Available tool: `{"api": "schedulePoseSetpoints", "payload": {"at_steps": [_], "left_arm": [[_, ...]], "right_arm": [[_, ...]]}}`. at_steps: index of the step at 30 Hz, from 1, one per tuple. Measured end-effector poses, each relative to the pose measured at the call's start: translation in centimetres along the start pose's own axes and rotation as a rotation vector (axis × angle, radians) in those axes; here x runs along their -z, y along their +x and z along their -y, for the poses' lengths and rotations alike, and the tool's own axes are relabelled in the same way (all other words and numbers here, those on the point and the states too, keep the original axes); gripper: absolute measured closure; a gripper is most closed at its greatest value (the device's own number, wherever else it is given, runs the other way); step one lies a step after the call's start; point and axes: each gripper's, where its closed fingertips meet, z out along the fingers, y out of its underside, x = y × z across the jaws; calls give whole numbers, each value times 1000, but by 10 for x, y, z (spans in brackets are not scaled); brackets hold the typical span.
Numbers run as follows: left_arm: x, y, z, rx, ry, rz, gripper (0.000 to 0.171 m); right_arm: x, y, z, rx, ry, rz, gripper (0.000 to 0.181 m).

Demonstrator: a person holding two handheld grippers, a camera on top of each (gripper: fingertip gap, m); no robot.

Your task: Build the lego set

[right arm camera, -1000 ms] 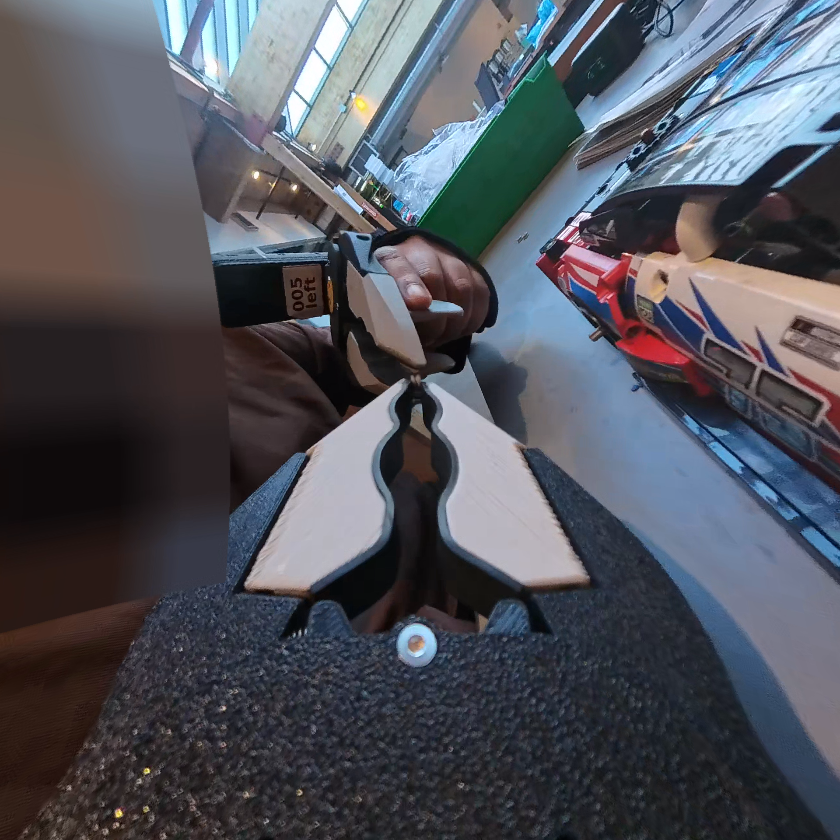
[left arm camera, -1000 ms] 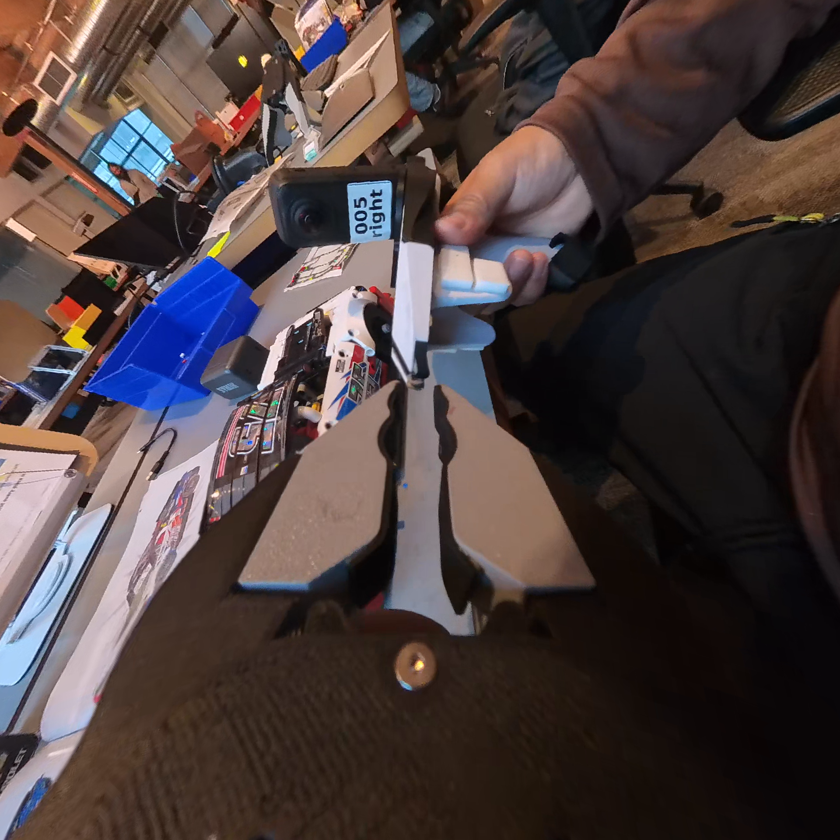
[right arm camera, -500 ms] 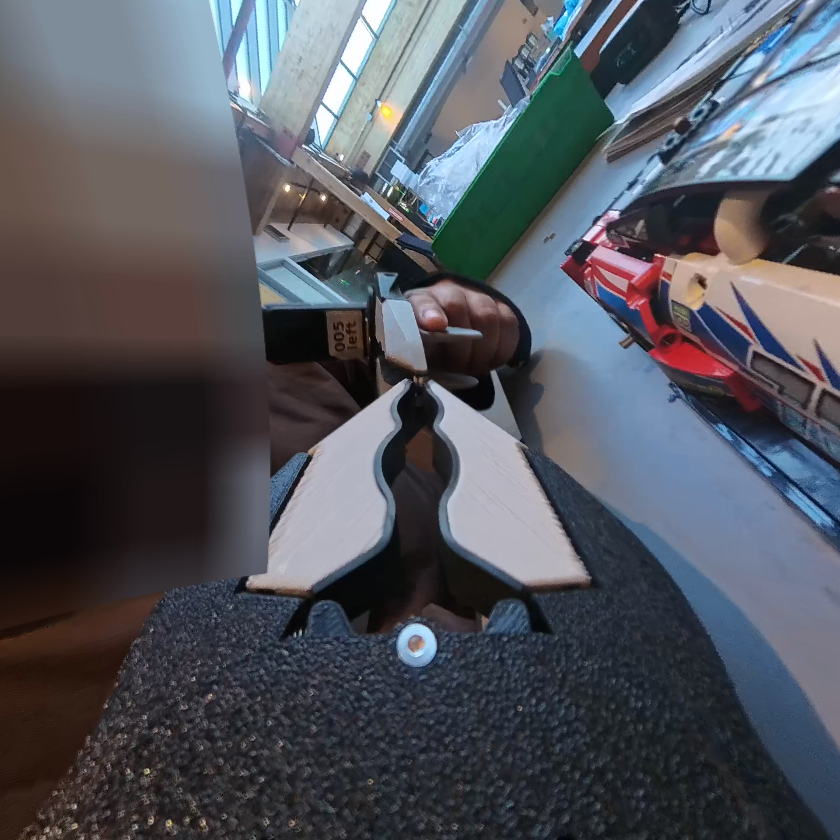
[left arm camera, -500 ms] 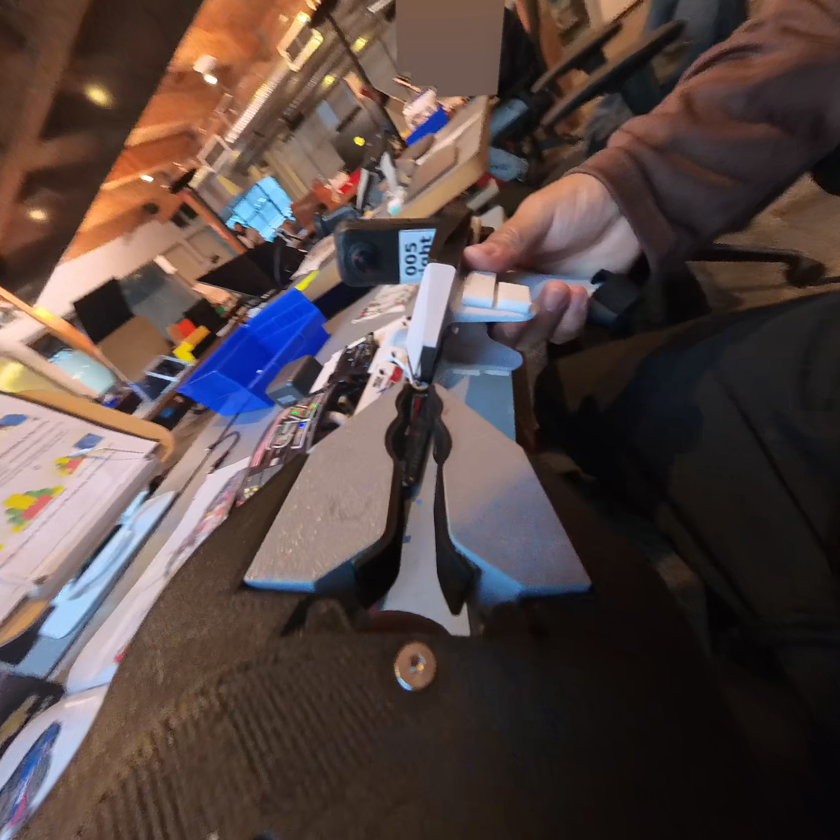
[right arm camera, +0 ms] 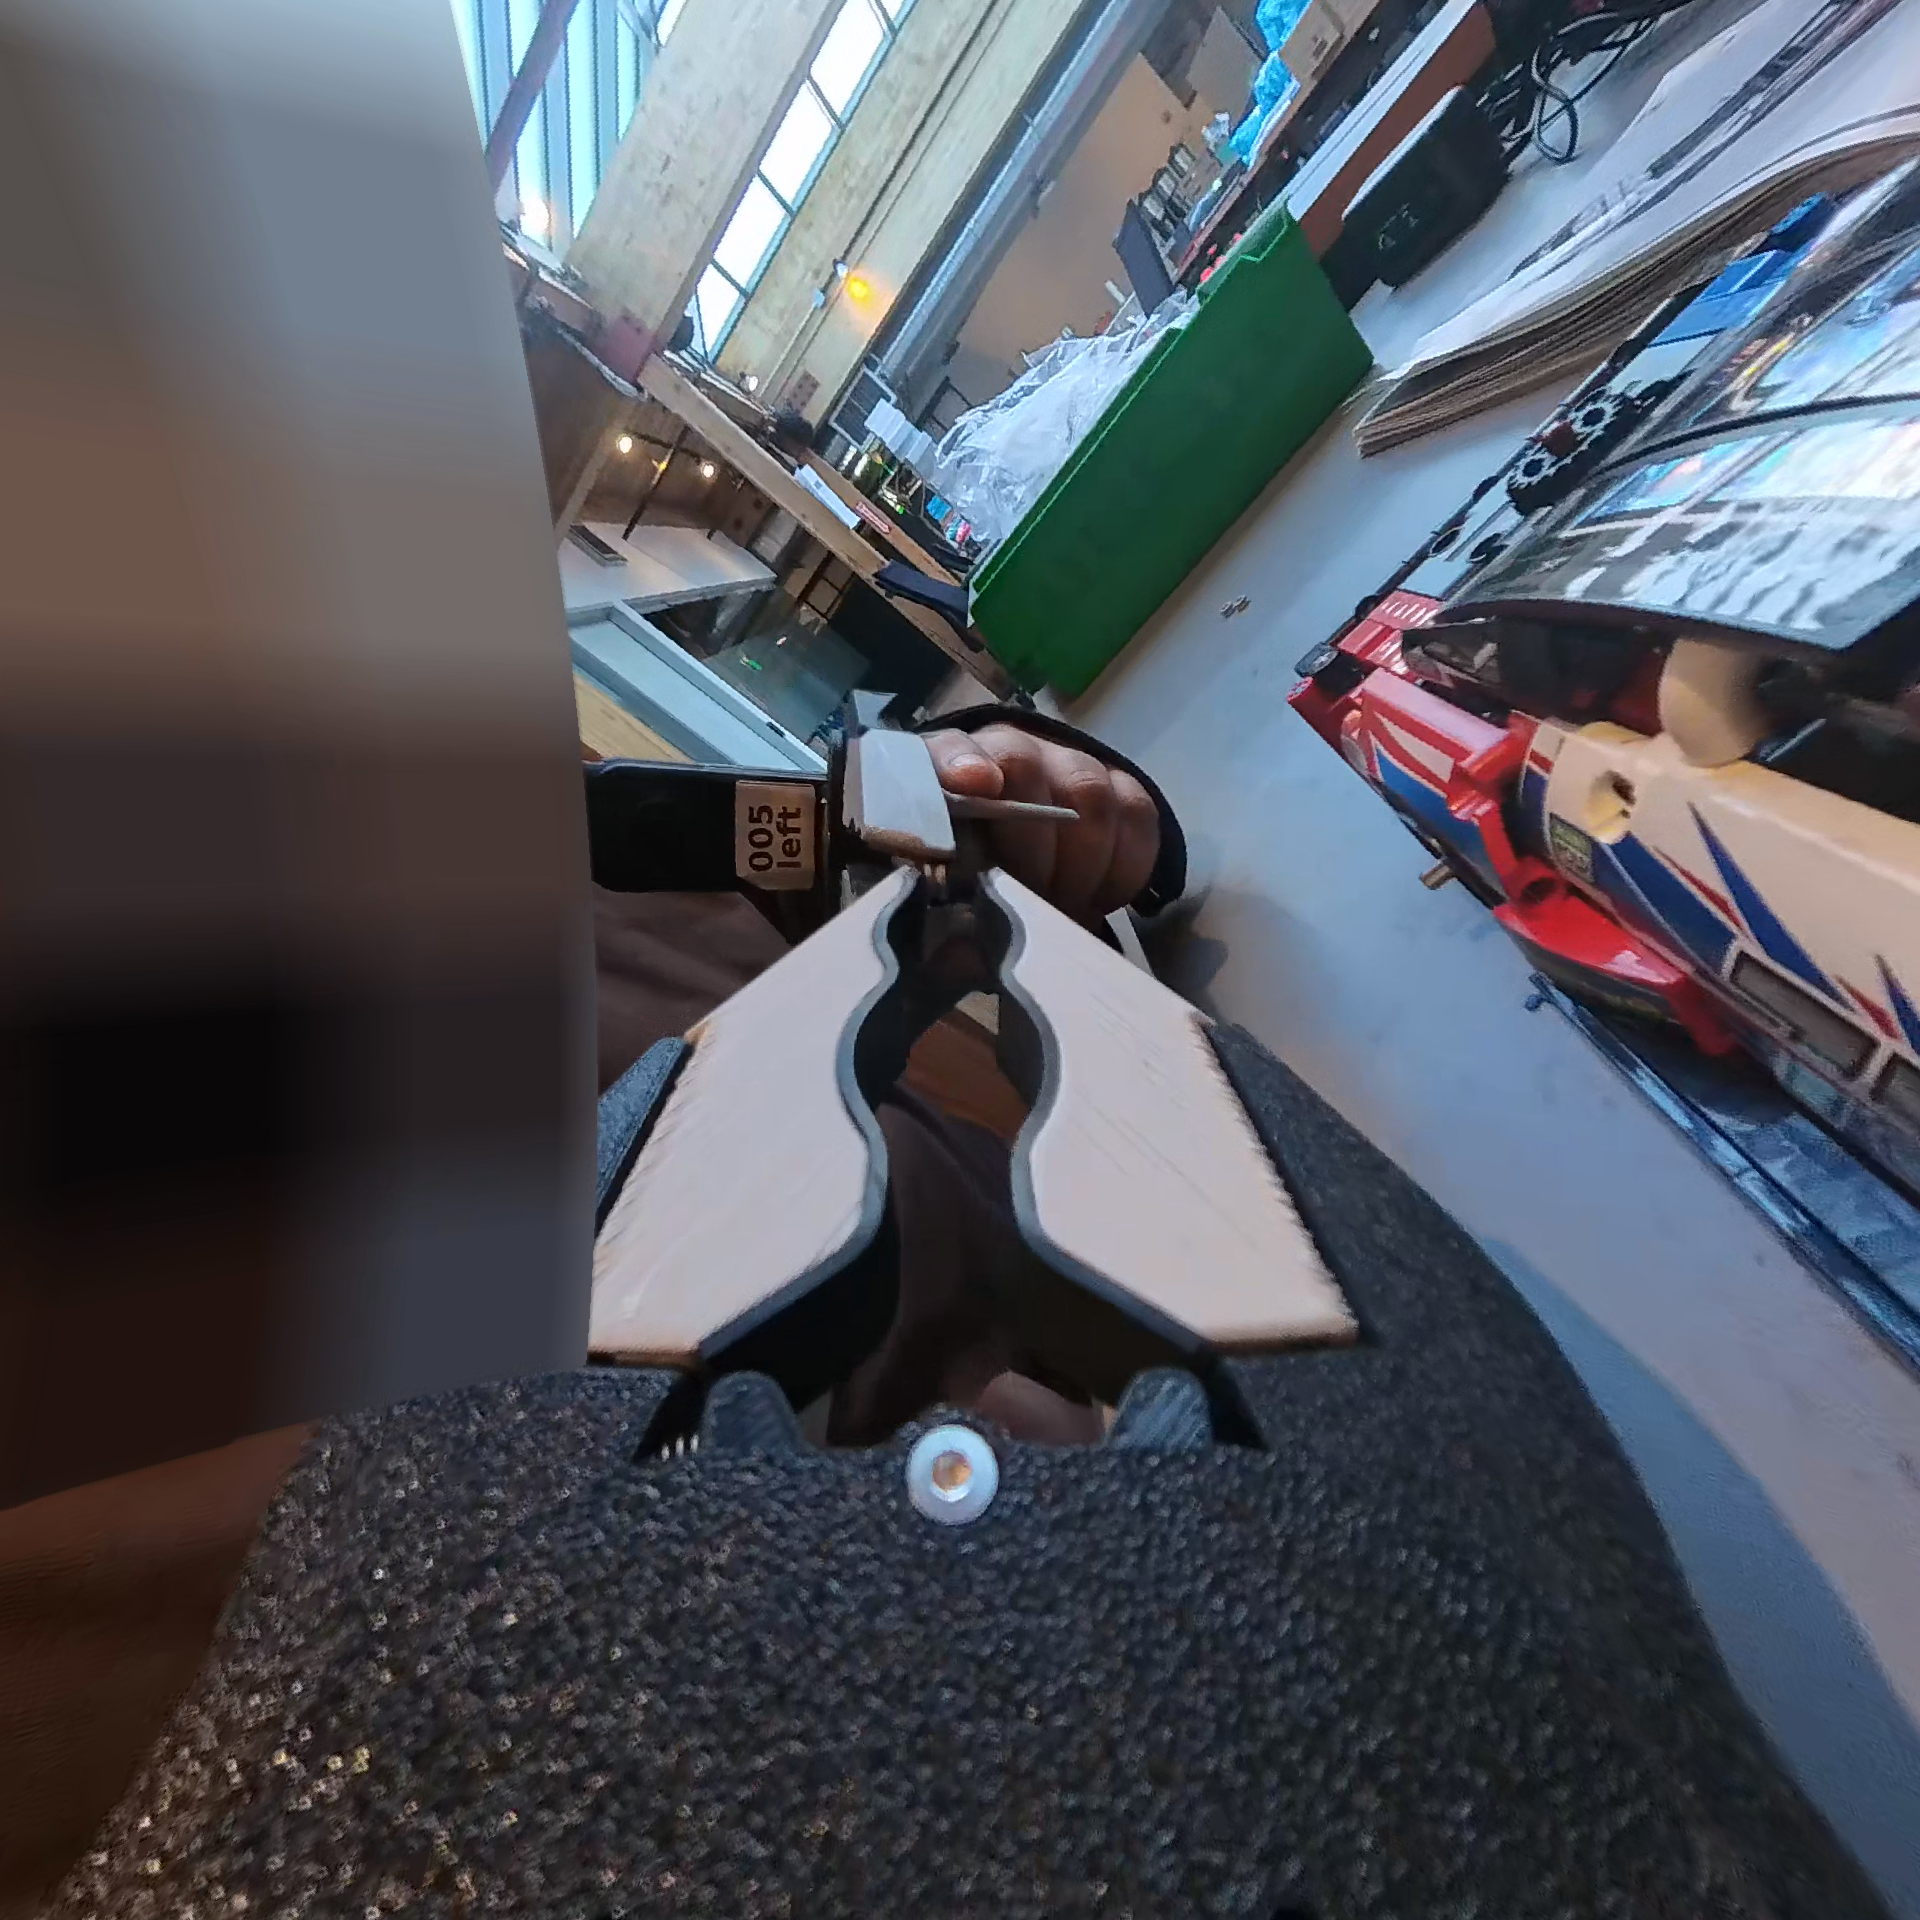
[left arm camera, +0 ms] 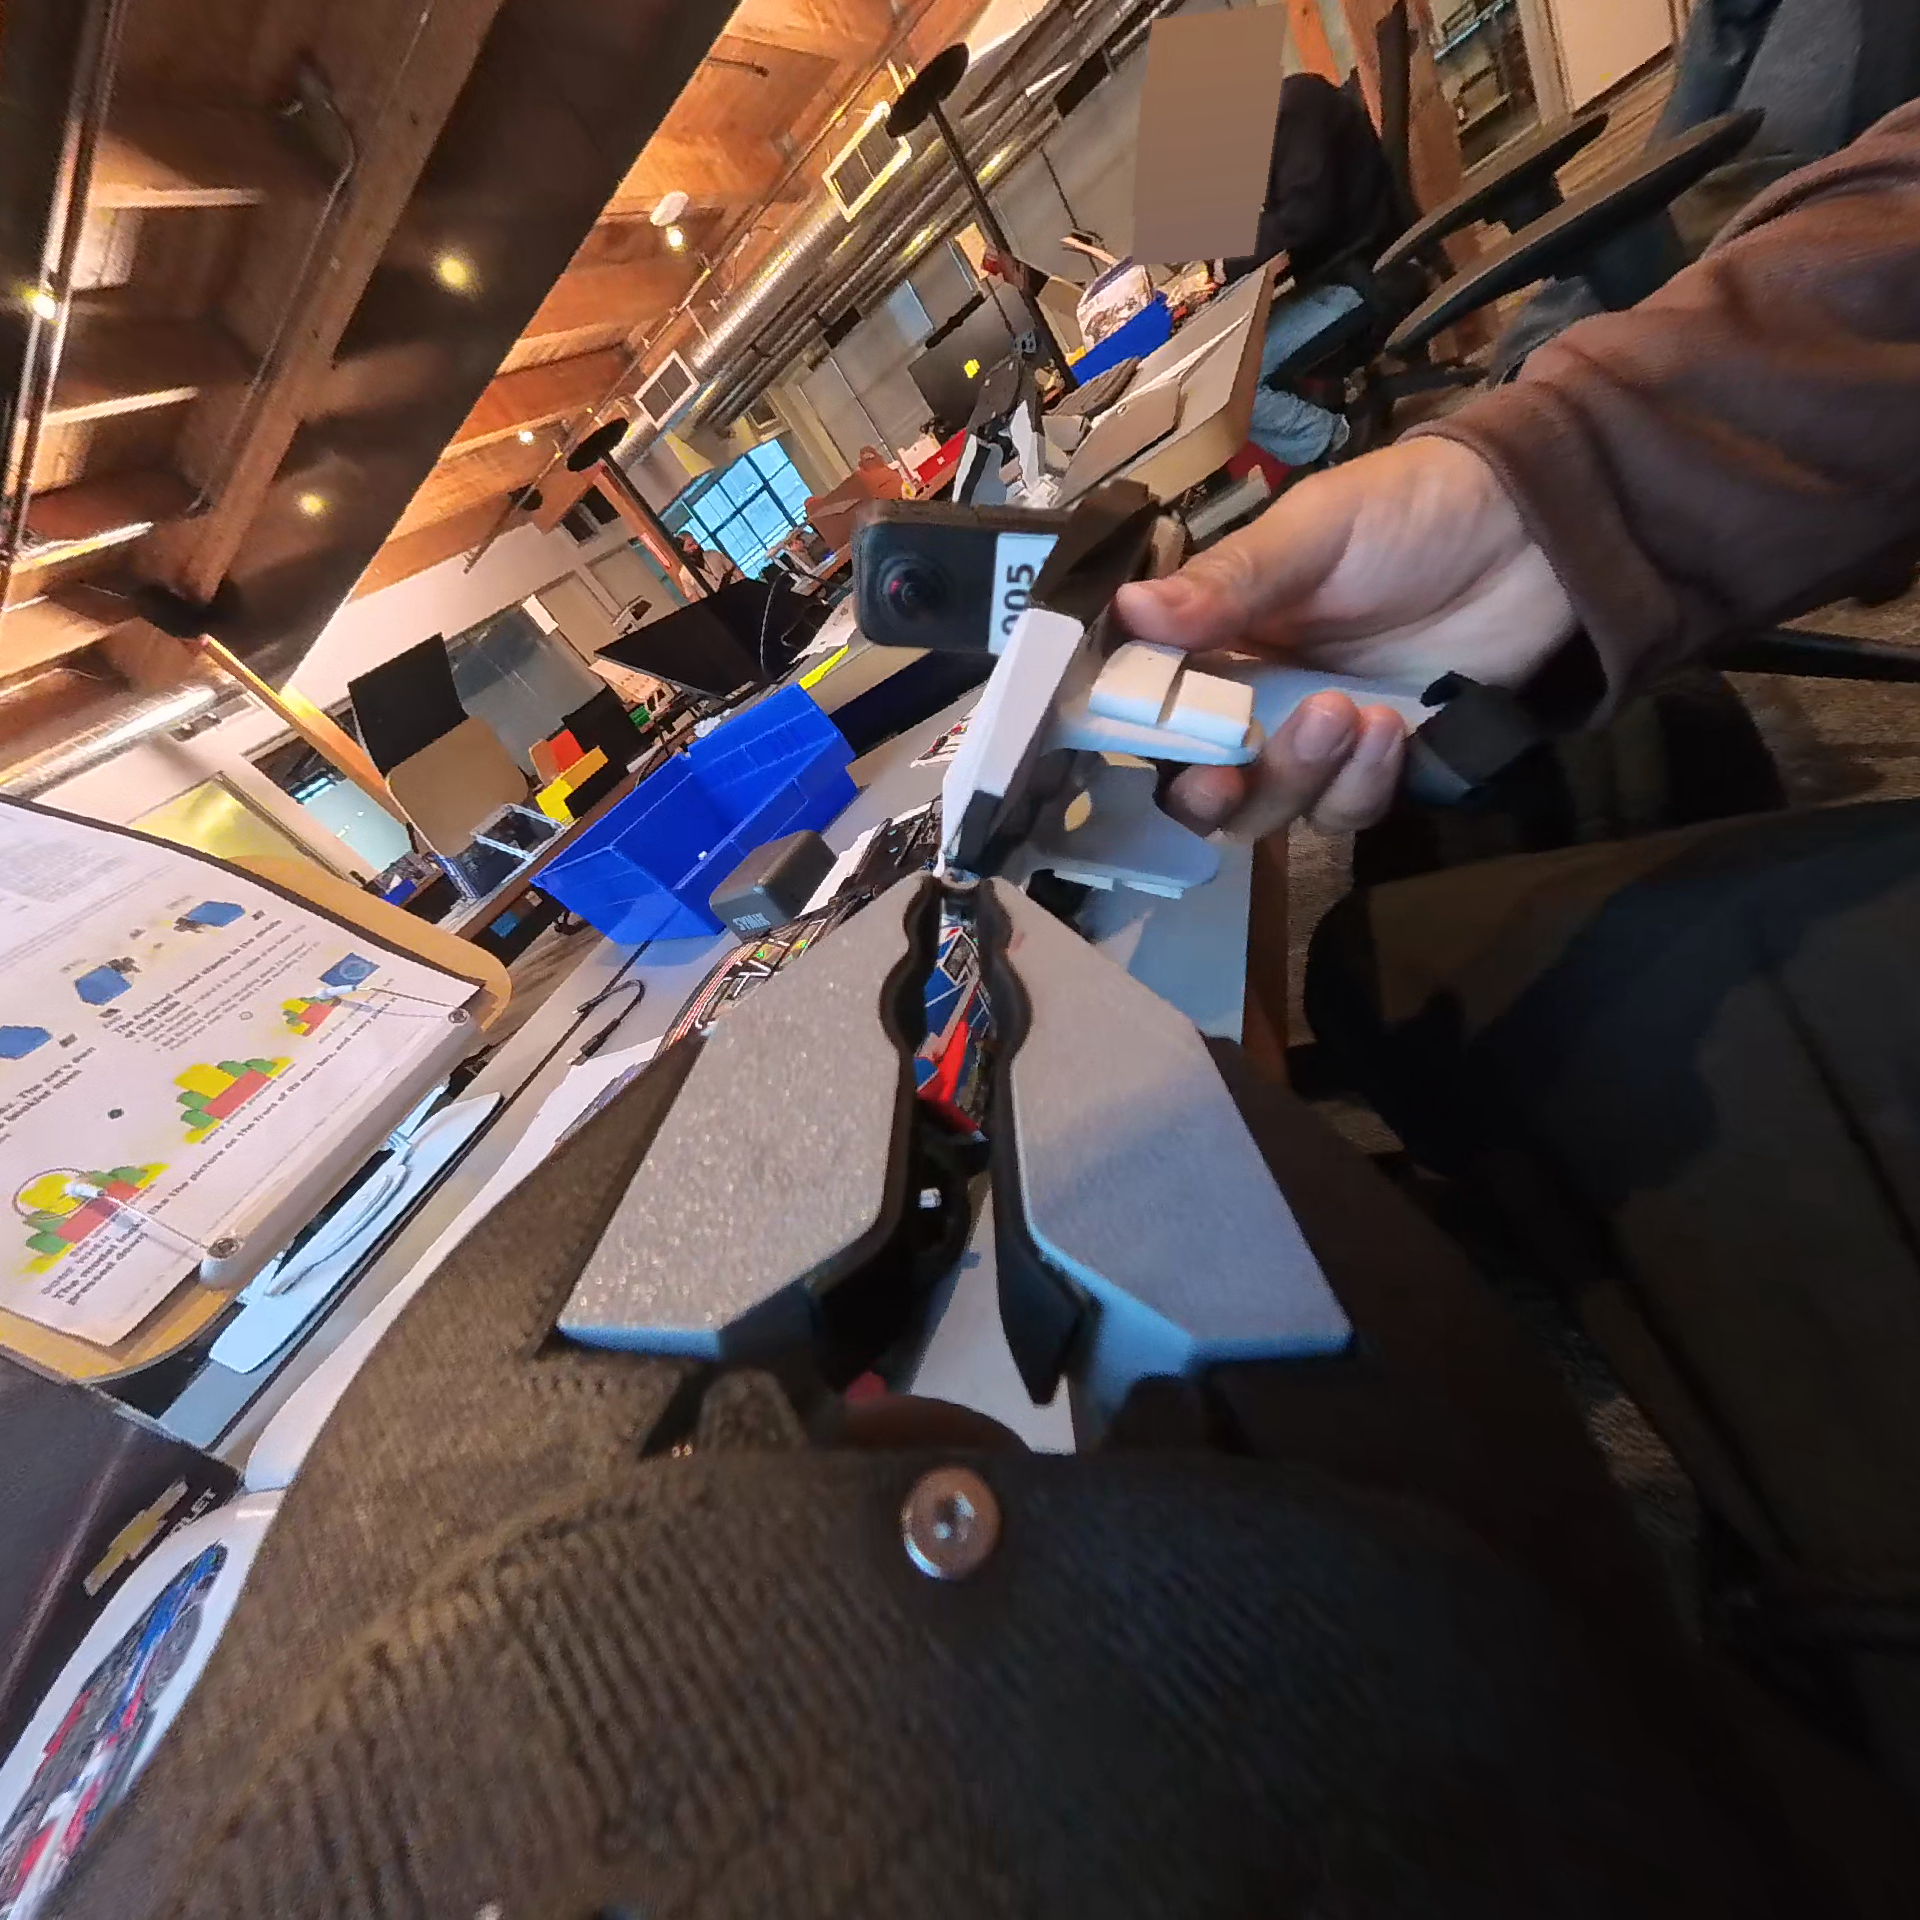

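- Left wrist view: the left gripper had its fingers closed to a narrow slit at the tips, and whether anything tiny was pinched there could not be told.
- Just ahead, tip to tip, was the right gripper, held by a hand in a brown sleeve.
- Beyond the fingers, the lego race car lay on the grey counter, showing only through the slit.
- Farther along the counter stood a blue bin, with a small dark box beside it.
- An instruction sheet on a board sat to the left.
- Right wrist view: the right gripper had its fingers almost together at the tips; any held piece was too small to make out.
- Opposite it, the left gripper met it nearly tip to tip, gripped by a hand.
- The red, white and blue lego race car lay to the right on the counter, apart from both grippers.
- A green bin stood farther back.
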Motion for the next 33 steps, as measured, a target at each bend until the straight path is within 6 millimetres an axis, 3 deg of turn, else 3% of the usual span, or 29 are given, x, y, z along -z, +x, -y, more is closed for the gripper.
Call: {"api": "schedulePoseSetpoints", "payload": {"at_steps": [1, 16, 26, 29, 33], "left_arm": [[0, 0, -1, -9, -3, -2, 168], [3, 0, 0, -125, 9, 21, 168], [4, -1, -5, -13, -13, 4, 170], [9, -6, -12, 72, -62, -46, 154], [18, -24, -39, 180, -269, -191, 114]], "right_arm": [[0, 1, -1, 8, -7, -8, 177], [-4, -4, -3, 72, -70, -28, 181], [-3, 5, -1, 162, -75, -108, 181], [-1, 21, -2, 209, -91, -192, 181], [-1, 44, -7, 309, -144, -331, 181]]}}
